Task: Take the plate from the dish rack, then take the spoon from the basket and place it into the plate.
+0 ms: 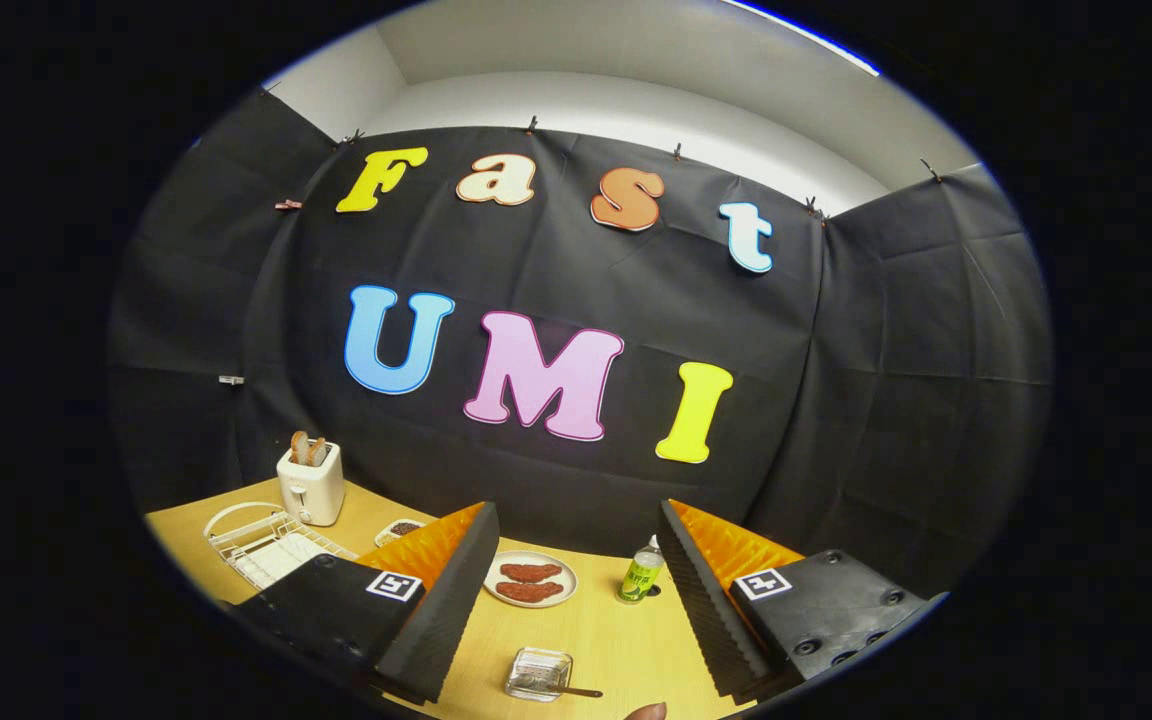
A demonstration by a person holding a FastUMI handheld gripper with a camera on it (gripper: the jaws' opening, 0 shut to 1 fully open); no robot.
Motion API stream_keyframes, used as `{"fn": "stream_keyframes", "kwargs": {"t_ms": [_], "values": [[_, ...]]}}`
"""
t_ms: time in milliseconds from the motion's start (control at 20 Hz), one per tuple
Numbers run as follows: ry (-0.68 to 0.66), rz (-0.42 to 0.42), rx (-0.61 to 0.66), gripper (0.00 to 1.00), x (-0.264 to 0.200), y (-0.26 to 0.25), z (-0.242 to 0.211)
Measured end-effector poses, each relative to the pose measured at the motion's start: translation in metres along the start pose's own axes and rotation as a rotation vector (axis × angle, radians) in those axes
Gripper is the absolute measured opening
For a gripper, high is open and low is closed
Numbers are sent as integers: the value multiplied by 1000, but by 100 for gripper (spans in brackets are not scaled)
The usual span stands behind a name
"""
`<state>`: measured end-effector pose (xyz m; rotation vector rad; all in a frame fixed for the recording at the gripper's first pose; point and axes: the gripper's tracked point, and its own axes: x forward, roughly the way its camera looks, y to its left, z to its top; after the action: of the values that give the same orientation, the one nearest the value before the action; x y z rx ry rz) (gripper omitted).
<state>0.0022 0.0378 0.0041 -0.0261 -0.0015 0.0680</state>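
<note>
On bench (606,630): tongs (576,600) spread wide, holding nothing. Btwn fingers: plate (530,579) w/ two brownish patties, glass basket (539,673) w/ spoon (564,688). Dish rack (261,545) beside toaster (311,483); green bottle (640,573).

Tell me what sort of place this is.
Likely a staged kitchen tabletop in a recording booth: a wooden table against black cloth carries a toaster with bread, a white dish rack and a plate of food. The tool is open above it.
</note>
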Motion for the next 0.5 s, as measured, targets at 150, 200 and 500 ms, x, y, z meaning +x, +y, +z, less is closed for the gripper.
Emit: {"fn": "stream_keyframes", "kwargs": {"t_ms": [150,200,500], "values": [[35,48,25,97,3,18,-6],[55,73,39,97,6,27,-9],[214,160,138,97,24,83,-42]]}}
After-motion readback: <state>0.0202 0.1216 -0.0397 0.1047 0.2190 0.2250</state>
